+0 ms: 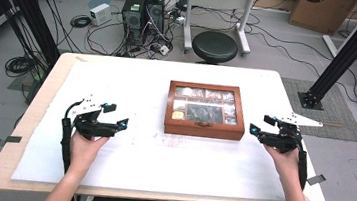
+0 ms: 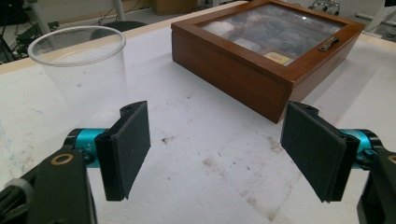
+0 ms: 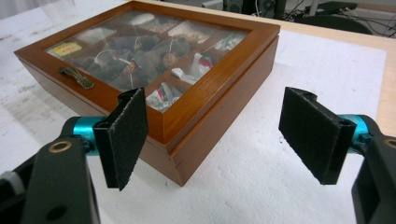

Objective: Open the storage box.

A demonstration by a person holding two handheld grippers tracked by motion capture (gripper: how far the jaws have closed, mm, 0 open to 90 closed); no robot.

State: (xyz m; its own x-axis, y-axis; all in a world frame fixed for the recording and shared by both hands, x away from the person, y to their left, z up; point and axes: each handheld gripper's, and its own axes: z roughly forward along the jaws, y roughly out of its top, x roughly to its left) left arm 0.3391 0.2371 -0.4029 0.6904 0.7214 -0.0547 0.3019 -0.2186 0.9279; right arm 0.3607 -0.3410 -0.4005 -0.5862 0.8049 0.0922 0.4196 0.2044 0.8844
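Nearest the person, the left tongs (image 1: 116, 115) and right tongs (image 1: 260, 124) hover released and empty over the white table (image 1: 125, 160), the closed wooden box (image 1: 205, 110) lying between them with its glass lid down, a clear plastic cup (image 2: 79, 65) farther off.

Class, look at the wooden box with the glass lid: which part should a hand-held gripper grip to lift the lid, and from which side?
Probably the small metal latch at the middle of the wooden box front edge, approached from the person's side. The lid lies flat and shut, and the latch is the one raised part its front offers.
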